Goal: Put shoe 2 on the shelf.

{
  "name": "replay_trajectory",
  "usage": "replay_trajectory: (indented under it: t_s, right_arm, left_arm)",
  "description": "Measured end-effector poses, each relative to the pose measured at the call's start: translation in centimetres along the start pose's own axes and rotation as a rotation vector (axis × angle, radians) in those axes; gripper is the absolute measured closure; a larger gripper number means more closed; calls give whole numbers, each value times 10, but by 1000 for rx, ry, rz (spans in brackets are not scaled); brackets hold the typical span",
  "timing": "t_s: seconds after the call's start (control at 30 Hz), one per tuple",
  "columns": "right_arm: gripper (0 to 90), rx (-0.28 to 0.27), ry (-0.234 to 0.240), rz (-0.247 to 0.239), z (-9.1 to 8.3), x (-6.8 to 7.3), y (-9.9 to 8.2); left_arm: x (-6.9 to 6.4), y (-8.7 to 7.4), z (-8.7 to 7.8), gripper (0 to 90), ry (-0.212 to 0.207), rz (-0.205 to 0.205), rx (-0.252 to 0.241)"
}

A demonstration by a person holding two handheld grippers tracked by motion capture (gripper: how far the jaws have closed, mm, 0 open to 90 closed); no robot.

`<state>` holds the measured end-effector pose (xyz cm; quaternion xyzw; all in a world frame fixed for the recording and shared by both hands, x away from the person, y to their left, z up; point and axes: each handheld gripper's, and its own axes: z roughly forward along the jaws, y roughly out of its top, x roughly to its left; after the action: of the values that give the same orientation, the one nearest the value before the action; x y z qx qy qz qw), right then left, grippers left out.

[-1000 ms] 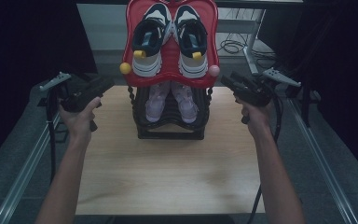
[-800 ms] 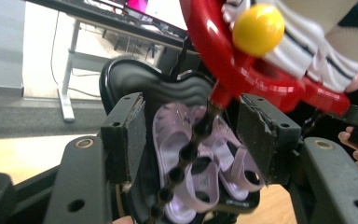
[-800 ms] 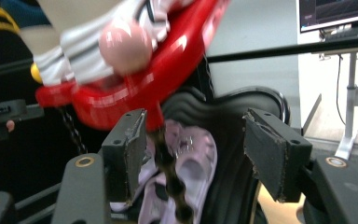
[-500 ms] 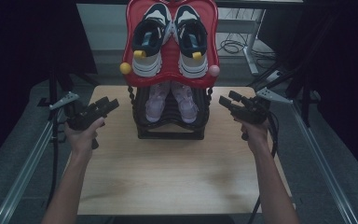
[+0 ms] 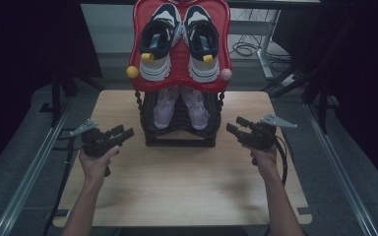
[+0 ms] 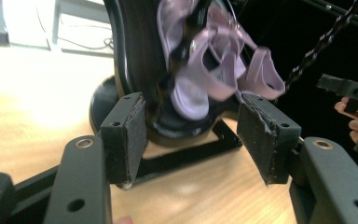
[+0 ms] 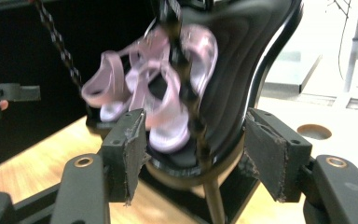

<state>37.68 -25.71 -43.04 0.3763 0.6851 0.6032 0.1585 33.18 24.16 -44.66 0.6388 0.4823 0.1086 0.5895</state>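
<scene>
Nearest the camera in the high view, two forearms come up from the bottom edge over the wooden table (image 5: pixel 177 191), each hand gripping a black gripper. The left gripper (image 5: pixel 123 132) sits at the L side of the table, jaws aimed toward the foot of the shoe rack (image 5: pixel 179 140); the right gripper (image 5: pixel 234 127) mirrors it on the R side. Both are near the rack's base but apart from it, nothing touching.

Left gripper view: its jaws stand spread wide, pads bare, nothing between them (just tabletop and the rack's black base beyond). Right gripper view: same, jaws wide apart and empty, w/ the rack's base and a black post seen through the gap.

Next out, on the rack's lower black shelf, rests a pair of lilac strappy sandals (image 5: pixel 179 105), side by side, leaning back against the curved shelf; they show blurred in both gripper views (image 6: pixel 209 70) (image 7: pixel 158 88).

Above that, the red upper tray (image 5: pixel 179 73) holds a pair of white and dark sneakers (image 5: pixel 177 44), toes toward the viewer. A yellow ball (image 5: pixel 132 72) sits at the tray's L corner, a pink ball (image 5: pixel 226 74) at the R.

Farthest: pale floor, cables and a desk leg behind the rack.
</scene>
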Motion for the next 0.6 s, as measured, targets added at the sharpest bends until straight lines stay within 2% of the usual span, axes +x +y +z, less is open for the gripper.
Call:
replay_trajectory:
  t_s: [0.1, 0.23, 0.33, 0.4, 0.5, 0.6]
  right_arm:
    - [384, 30, -5, -7, 2, 2, -14]
    - [382, 61, -10, 3, 6, 1, -31]
    - [382, 77, -15, 21, 9, -1, -41]
    - [383, 77, -15, 29, 9, -2, -45]
    - [382, 71, -24, 13, 8, 0, -44]
    - [372, 24, -31, 29, 0, 2, -40]
  left_arm:
    - [1, -11, 3, 421, 6, 9, 24]
    - [3, -25, 8, 420, -1, -16, 50]
    - [4, -30, 10, 420, 6, -14, 66]
    - [3, -31, 10, 420, 11, -8, 68]
    - [3, -32, 9, 419, 12, -1, 61]
    - [1, -33, 7, 410, 17, 3, 69]
